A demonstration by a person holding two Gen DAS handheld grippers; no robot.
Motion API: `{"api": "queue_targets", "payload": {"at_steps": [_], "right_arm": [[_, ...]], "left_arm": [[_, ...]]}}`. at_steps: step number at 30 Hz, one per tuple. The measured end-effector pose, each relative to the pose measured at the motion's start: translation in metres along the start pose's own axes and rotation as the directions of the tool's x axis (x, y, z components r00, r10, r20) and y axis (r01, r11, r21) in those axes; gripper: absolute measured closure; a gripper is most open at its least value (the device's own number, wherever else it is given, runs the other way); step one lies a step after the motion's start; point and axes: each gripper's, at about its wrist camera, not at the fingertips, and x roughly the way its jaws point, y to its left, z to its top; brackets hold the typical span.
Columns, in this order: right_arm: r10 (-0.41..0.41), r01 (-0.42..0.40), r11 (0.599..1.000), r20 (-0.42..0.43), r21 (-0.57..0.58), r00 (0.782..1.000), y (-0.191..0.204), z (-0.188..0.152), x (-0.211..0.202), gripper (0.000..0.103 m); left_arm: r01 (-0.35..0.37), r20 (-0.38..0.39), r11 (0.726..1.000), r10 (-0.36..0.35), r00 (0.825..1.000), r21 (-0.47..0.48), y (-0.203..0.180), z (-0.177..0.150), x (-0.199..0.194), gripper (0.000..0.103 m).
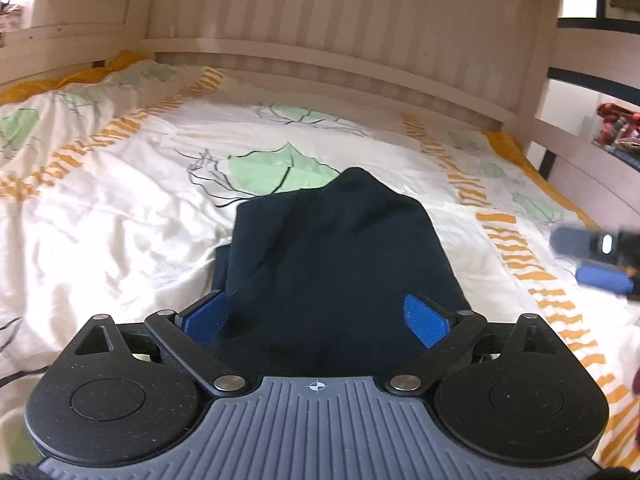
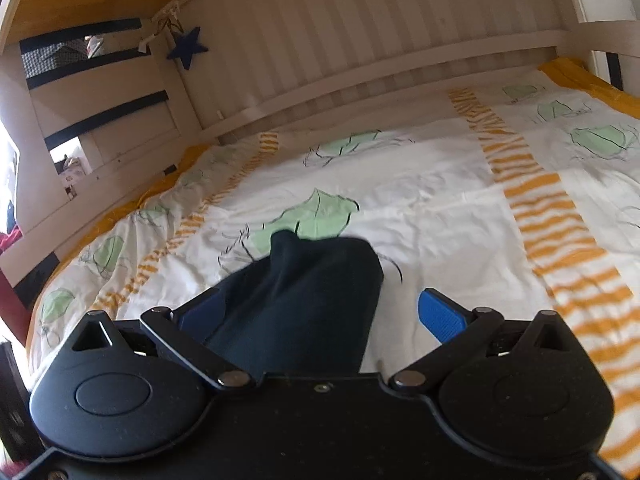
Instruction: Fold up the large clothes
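Navy folded garment | long axis toward headboard | flat on duvet

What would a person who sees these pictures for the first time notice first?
The eye falls first on the dark navy garment, a compact bundle in the middle of the bed, sharp against the white bedspread with its green leaves and orange stripes. Next come the left tongs, blue pads spread wide on either side of the cloth's near end. A dark blue star hangs on the pale bed frame behind.

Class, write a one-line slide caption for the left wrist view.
Left gripper, fingers spread wide, over a folded dark garment on a leaf-print bedspread.
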Motion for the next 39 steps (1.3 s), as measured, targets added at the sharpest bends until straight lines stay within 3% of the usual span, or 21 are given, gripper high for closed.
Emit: {"api": "queue_targets", "payload": {"at_steps": [16, 26, 35, 39], "right_arm": [[-0.009, 0.008, 1.000, -0.050, -0.020, 0.999, 0.029, -0.039, -0.044, 0.000], [-0.016, 0.014, 1.000, -0.078, -0.022, 0.997, 0.031, -0.052, -0.049, 0.001], [-0.086, 0.078, 0.991, -0.064, -0.110, 0.994, 0.044, -0.056, -0.055, 0.001], [-0.079, 0.072, 0.992, -0.060, -0.108, 0.995, 0.045, -0.058, -0.058, 0.001]], "left_arm": [[-0.149, -0.060, 0.989, 0.150, 0.987, 0.021, -0.015, -0.002, -0.060, 0.007], [-0.192, -0.089, 0.981, 0.192, 0.977, 0.016, -0.019, -0.007, -0.066, 0.007], [-0.250, -0.105, 0.968, 0.251, 0.962, 0.028, -0.020, -0.012, -0.067, 0.007], [-0.258, -0.105, 0.966, 0.259, 0.960, 0.029, -0.018, -0.012, -0.069, 0.007]]}}
